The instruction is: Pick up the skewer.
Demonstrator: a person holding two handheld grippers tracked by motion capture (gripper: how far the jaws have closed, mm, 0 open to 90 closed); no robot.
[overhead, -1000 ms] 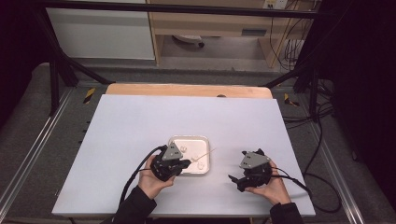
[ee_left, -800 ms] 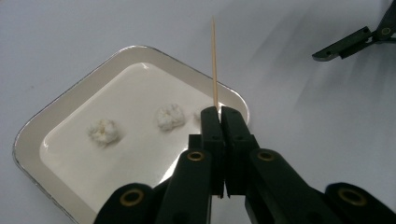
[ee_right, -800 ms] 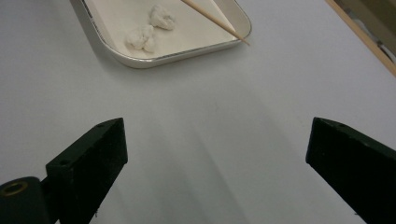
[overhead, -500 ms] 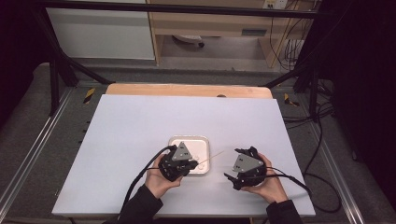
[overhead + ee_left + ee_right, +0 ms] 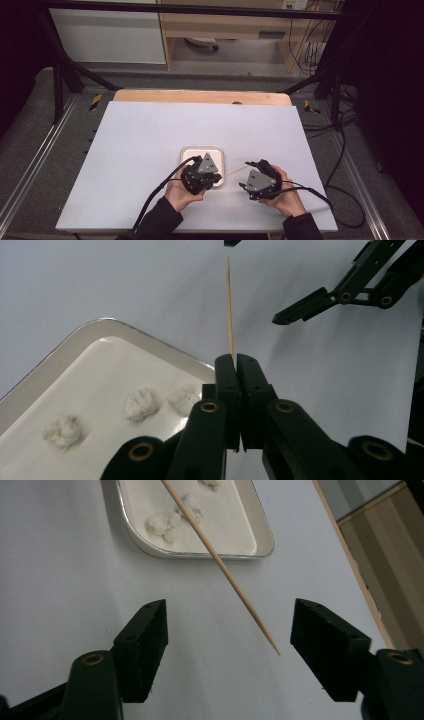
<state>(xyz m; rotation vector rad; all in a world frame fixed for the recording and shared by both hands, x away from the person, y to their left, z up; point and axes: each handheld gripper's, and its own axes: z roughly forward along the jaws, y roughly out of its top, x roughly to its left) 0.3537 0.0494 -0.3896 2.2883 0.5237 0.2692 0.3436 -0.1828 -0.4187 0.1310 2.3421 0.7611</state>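
Skewer (image 5: pixel 220 570) tip between right claw (image 5: pixel 230 650) pads

In the left gripper view the skewer's (image 5: pixel 230 310) lower end is hidden between the shut jaws of the left hand-held gripper (image 5: pixel 237 362); the tray (image 5: pixel 60 352) runs off the left and bottom edges; in the right gripper view the tray's far end and one white lump (image 5: pixel 212 483) are cut by the top edge; the skewer's upper end too.

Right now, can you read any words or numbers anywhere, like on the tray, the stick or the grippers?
No readable text: the tray, the wooden skewer, the left gripper and the right gripper are plain.
A small label on the shelf behind the table is too blurred to read.
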